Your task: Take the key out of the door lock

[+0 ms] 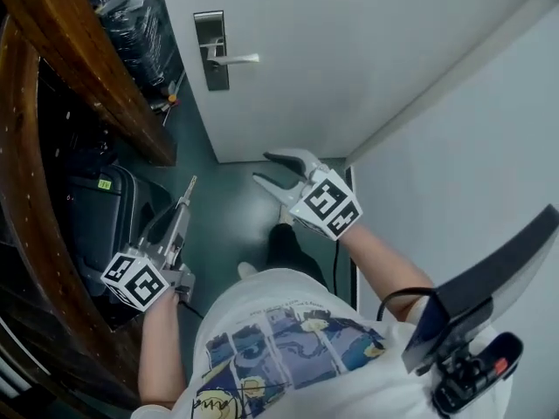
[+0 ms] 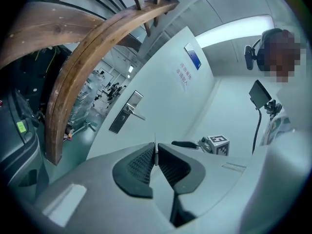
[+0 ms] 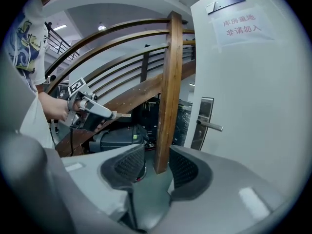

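The white door [image 1: 349,51] carries a dark metal lock plate [image 1: 210,51] with a lever handle [image 1: 236,58]; both also show in the left gripper view, lock plate [image 2: 126,112], and in the right gripper view, lock plate [image 3: 202,123]. My left gripper [image 1: 185,201] is low at the left, well away from the door, shut on a thin key [image 1: 191,182] that pokes out past its tips. The key [image 2: 155,147] stands edge-on between the pads; from the right gripper view the key [image 3: 123,115] juts from the left gripper [image 3: 105,113]. My right gripper [image 1: 262,168] hangs open by the door's foot, nothing in it.
A curved wooden stair rail [image 1: 87,68] runs along the left, with a dark case [image 1: 96,208] beneath it. A wooden post [image 3: 168,87] stands beyond the right jaws. A pale wall [image 1: 472,164] closes the right side. The floor [image 1: 227,216] is teal.
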`<action>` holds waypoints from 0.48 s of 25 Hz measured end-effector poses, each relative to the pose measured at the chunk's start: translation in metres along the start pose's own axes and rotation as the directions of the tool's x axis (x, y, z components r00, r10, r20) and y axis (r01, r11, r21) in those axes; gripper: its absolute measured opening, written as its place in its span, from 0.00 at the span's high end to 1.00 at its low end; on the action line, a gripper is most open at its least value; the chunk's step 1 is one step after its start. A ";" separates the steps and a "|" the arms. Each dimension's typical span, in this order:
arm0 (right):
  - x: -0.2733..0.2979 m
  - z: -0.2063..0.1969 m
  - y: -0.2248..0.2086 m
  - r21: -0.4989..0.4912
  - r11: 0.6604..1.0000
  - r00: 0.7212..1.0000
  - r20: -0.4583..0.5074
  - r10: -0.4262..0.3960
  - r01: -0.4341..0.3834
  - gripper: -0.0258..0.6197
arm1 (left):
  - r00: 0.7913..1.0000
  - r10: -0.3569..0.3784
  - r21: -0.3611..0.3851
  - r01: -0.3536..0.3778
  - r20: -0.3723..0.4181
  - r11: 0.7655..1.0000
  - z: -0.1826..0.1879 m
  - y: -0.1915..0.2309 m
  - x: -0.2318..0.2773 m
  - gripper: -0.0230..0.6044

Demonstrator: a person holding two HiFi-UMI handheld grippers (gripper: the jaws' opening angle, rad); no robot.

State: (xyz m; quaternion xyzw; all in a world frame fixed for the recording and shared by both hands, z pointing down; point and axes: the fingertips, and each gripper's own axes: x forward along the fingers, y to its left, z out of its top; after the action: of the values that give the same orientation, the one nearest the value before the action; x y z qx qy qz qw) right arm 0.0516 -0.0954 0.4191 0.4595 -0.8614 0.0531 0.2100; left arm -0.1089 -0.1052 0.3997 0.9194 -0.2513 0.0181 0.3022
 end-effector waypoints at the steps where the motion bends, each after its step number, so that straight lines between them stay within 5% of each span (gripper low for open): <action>1: -0.005 -0.001 0.005 0.005 1.000 1.000 -0.001 -0.003 0.003 0.72 | 1.000 0.001 0.015 -0.001 -0.007 1.000 -0.001 -0.001 -0.001 0.93; 12: -0.043 -0.001 0.044 0.030 1.000 1.000 -0.029 -0.009 0.010 0.89 | 0.993 -0.011 0.251 0.039 -0.114 0.967 -0.009 -0.039 0.010 0.93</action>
State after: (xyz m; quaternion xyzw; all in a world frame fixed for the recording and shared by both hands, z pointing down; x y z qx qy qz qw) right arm 0.0369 -0.0373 0.4066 0.4658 -0.8552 0.0717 0.2158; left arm -0.0808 -0.0770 0.3877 0.9510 -0.2179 0.0976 0.1963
